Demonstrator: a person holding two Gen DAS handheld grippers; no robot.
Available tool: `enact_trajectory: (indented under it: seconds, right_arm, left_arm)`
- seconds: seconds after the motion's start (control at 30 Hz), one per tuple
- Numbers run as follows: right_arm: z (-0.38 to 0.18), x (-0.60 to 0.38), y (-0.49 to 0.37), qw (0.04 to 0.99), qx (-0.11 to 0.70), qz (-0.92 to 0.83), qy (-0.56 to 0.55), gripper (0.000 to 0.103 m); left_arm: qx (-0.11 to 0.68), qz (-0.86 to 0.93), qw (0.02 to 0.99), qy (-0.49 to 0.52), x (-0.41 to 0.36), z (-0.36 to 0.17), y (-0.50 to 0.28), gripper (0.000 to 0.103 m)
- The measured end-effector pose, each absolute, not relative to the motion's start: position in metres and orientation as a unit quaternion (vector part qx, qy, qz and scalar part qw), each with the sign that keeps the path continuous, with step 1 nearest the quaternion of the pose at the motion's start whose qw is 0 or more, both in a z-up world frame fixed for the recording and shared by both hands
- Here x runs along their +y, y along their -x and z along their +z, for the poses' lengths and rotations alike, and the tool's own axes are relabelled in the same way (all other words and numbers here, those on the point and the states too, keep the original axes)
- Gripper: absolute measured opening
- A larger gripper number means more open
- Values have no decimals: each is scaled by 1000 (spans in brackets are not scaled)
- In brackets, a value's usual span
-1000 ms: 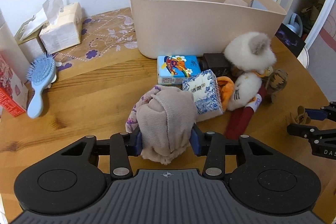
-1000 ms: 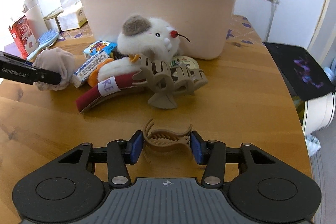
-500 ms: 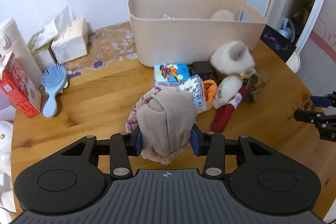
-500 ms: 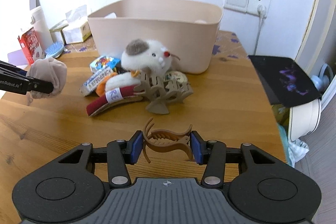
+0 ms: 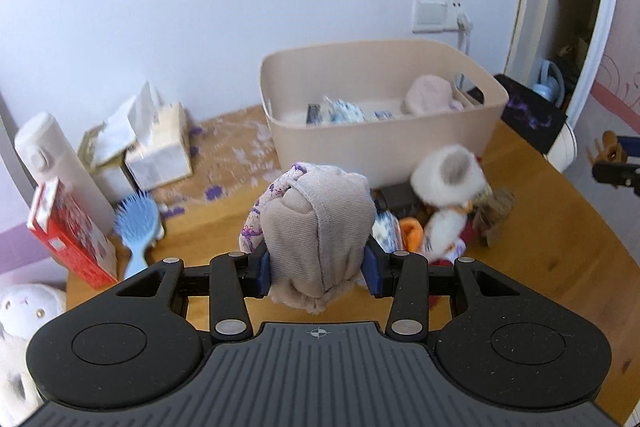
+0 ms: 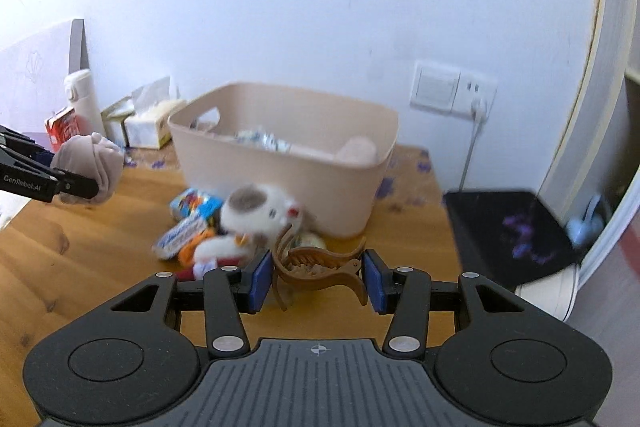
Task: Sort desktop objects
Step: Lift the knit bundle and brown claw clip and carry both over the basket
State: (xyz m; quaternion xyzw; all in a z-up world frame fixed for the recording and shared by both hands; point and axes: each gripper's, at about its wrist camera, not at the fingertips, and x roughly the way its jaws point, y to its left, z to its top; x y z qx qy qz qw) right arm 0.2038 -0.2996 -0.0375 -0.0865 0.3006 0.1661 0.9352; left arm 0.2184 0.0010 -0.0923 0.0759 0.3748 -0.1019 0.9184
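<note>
Wooden table (image 5: 560, 227) against a white wall, bin (image 5: 380, 147) at twelve o'clock; left gripper (image 5: 318, 263) clamps a rolled sock (image 5: 316, 227); right gripper (image 6: 318, 279) pinches a hair clip (image 6: 320, 267).

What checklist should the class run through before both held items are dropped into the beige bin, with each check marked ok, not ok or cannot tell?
1. Left gripper clamps the rolled socks: ok.
2. Right gripper clamps the brown hair claw: ok.
3. Both held items lifted clear of the table: ok.
4. Beige bin open, with free space inside: ok.
5. Either gripper already above the bin's rim: not ok; both are short of it.
6. Claw's grip firm enough for the carry: cannot tell.
</note>
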Motion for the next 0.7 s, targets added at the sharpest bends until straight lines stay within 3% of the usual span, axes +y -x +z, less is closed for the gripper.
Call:
enact_trajectory:
  seconds: [0.7]
  right_arm:
    - [1,-315,-295,947,257,151,120,45]
  left_arm:
    - [312,-120,937,-99,-35,-45,-311,44]
